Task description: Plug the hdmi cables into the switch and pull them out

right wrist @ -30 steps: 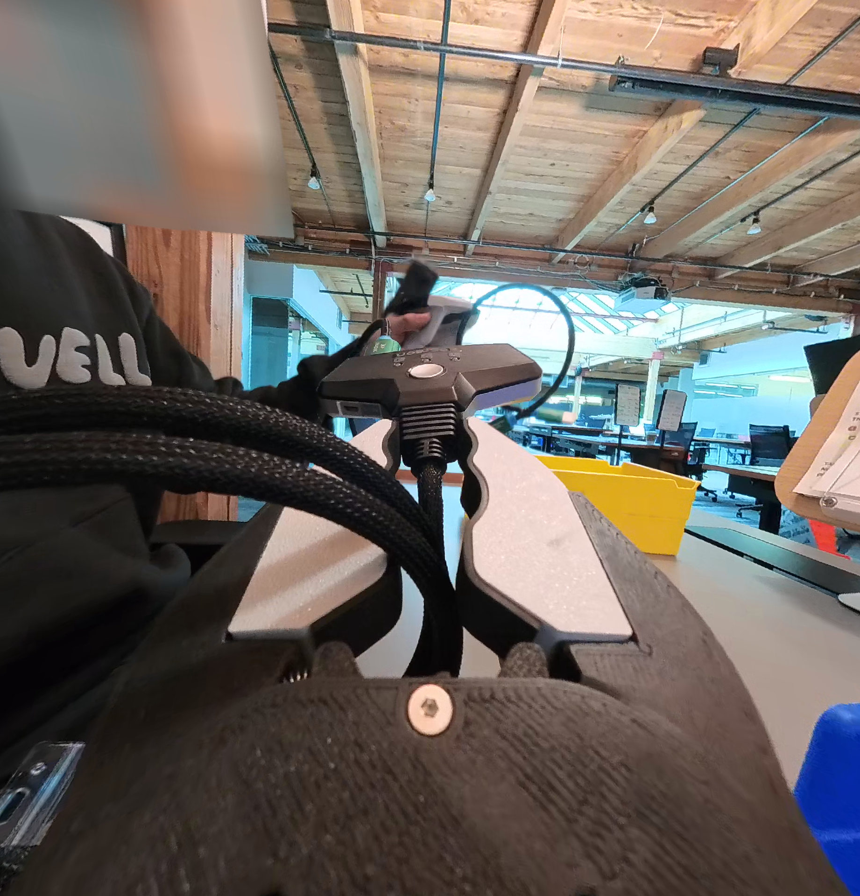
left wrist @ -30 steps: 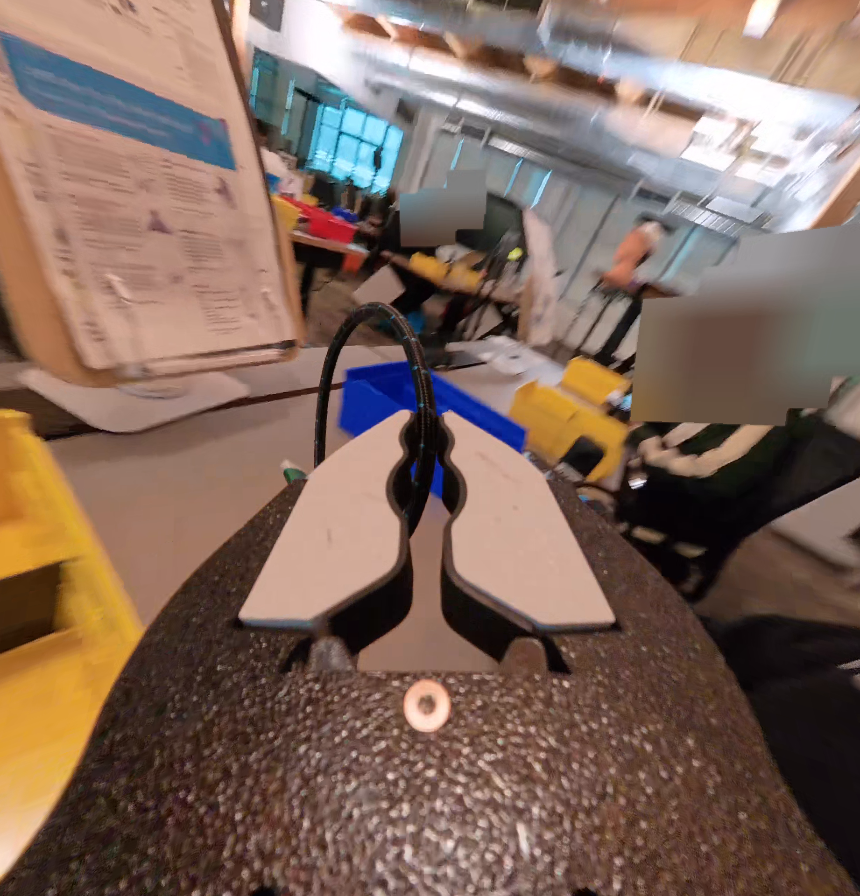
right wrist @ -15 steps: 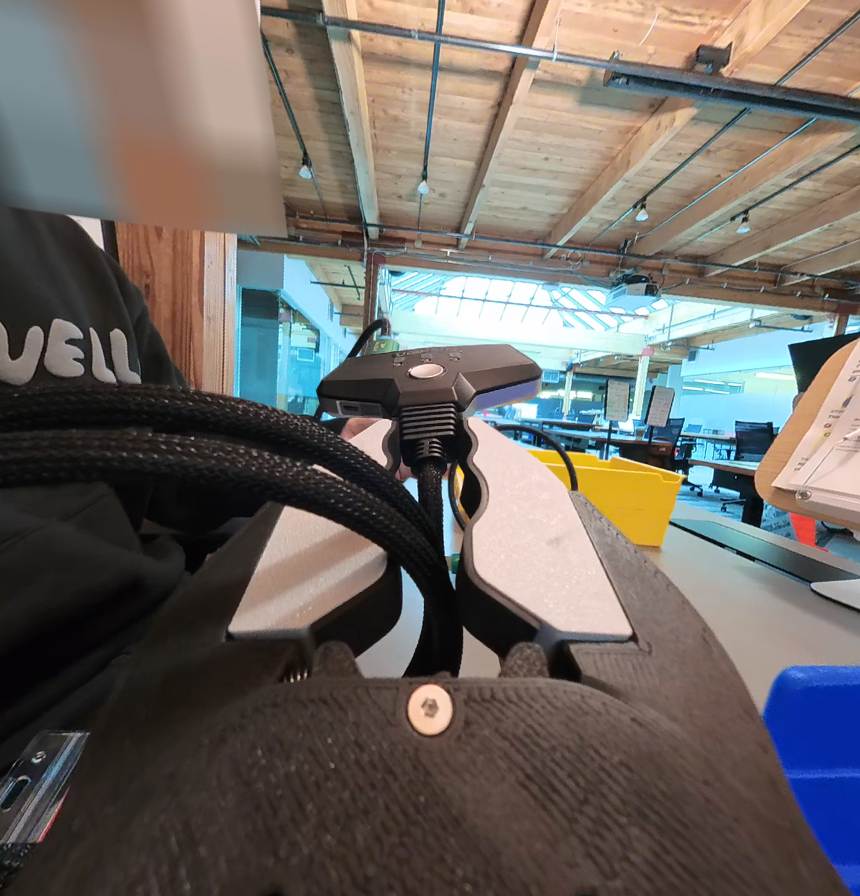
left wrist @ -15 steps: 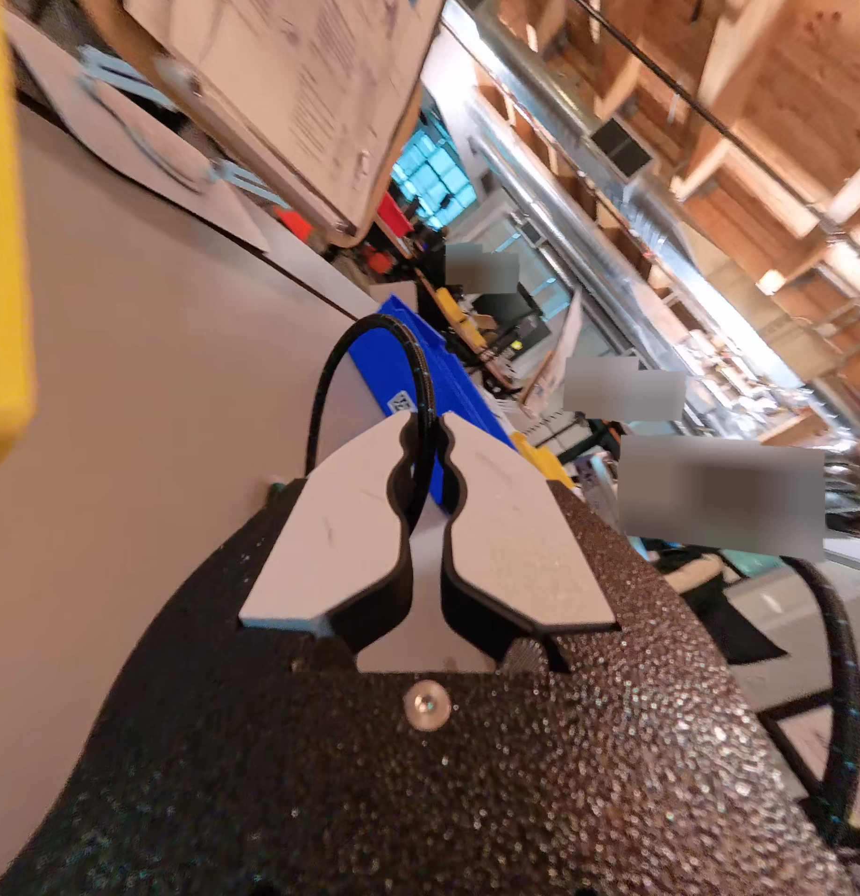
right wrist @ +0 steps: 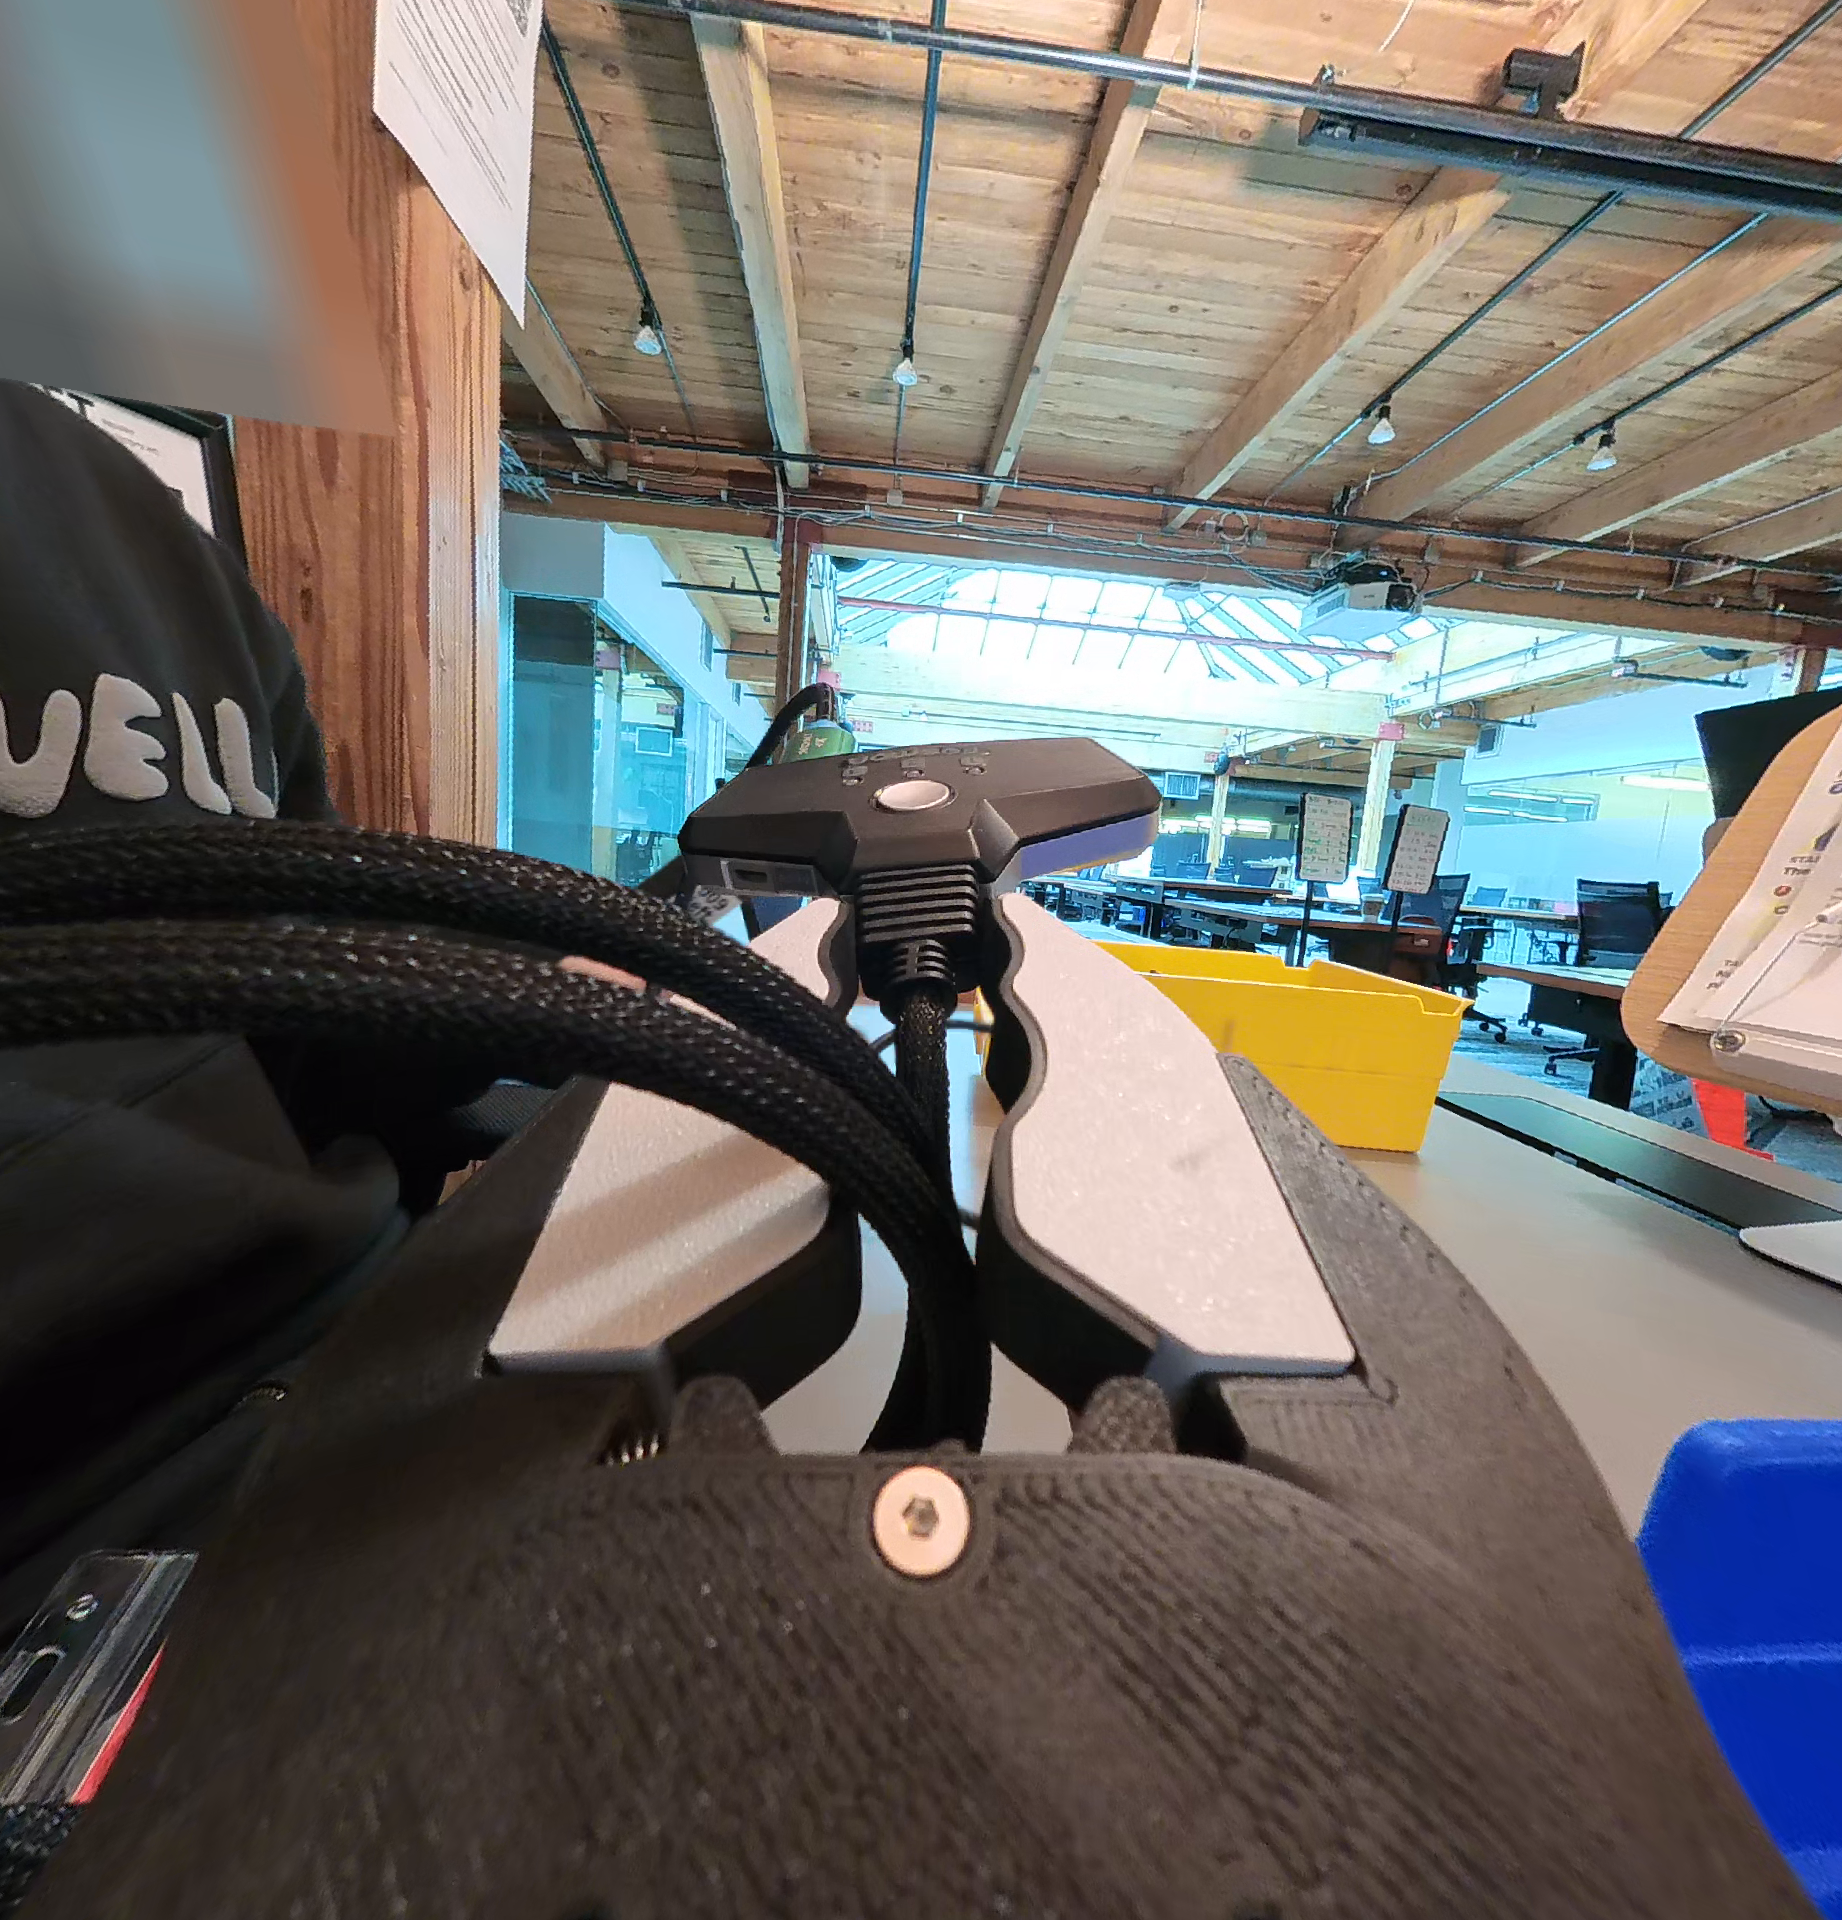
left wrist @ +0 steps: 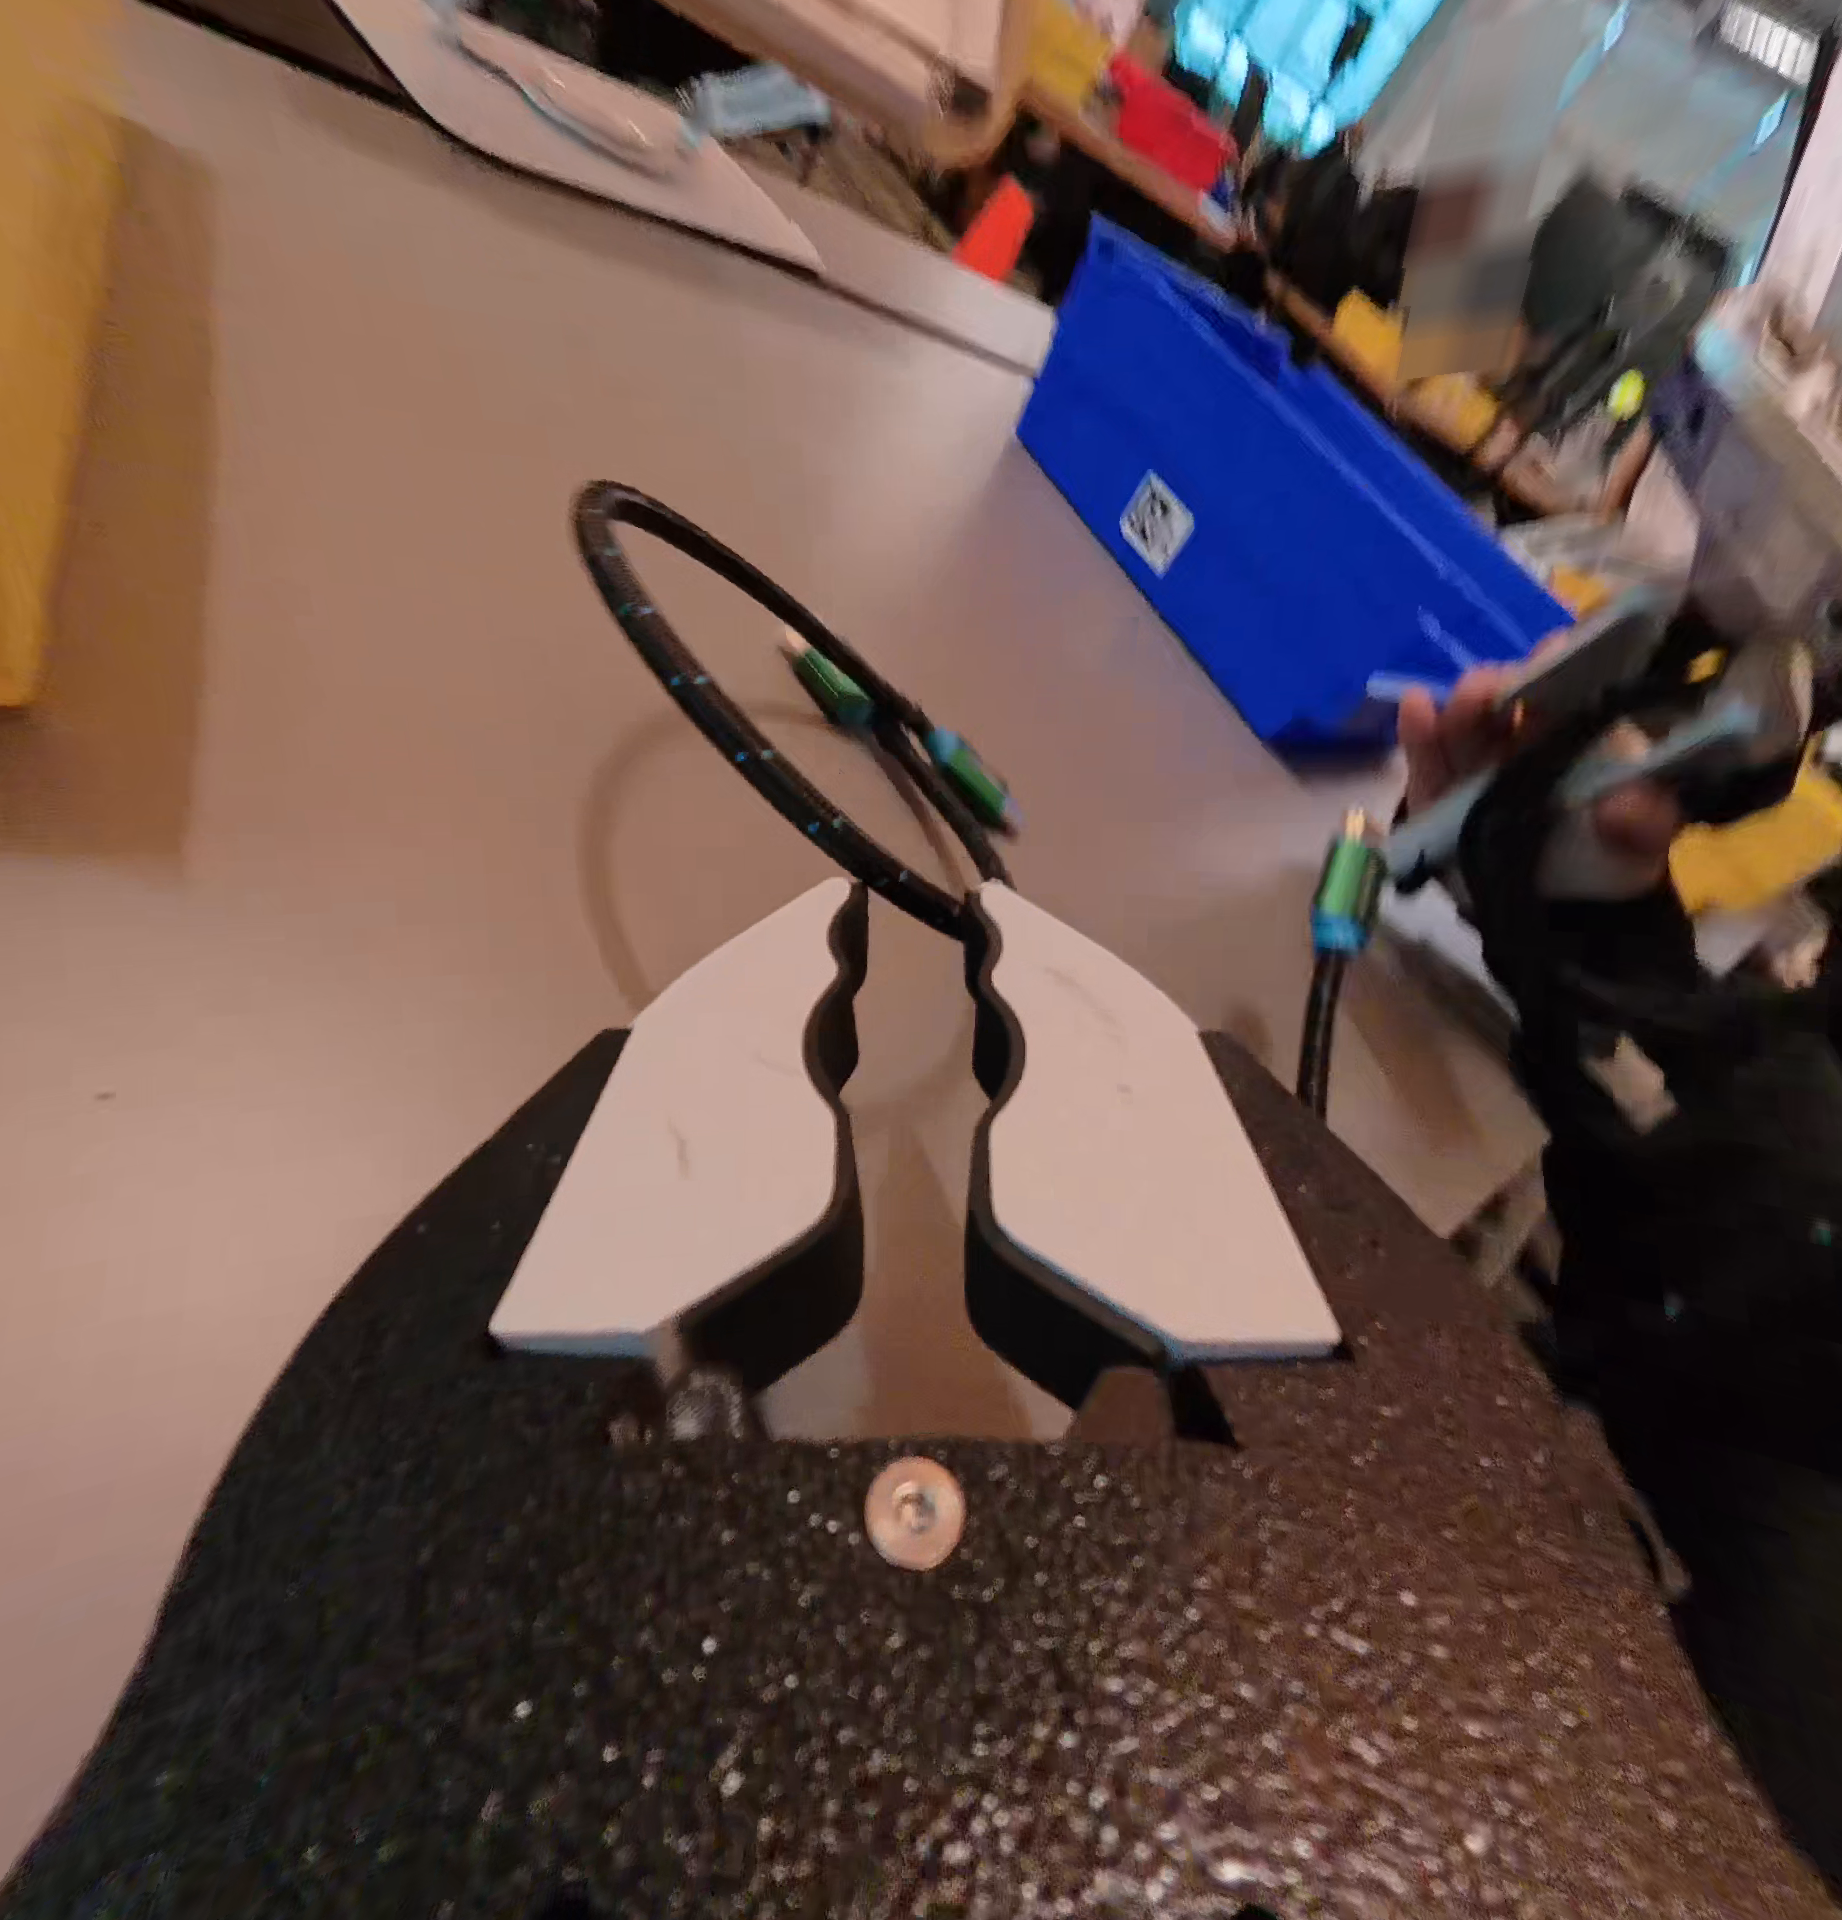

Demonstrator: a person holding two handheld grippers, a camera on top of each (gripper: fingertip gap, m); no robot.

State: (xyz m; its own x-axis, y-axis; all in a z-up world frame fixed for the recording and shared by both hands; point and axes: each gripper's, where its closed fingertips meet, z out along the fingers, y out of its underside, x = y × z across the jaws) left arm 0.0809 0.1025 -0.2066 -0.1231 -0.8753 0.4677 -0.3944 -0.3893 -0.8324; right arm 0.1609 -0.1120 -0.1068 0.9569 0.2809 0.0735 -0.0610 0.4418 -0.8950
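Left gripper parted, right gripper clamped.

The left gripper [left wrist: 915,902] tilts down, its jaws set a little apart with nothing between them. The right gripper [right wrist: 917,914] points level and forward, fingers [right wrist: 1135,1122] pressed in from both sides.

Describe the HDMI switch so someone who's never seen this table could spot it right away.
Look above the grey table, in front of the yellow plastic bin. The flat black T-shaped switch box sits clamped in the right tool. Only it has a round silver button on top.
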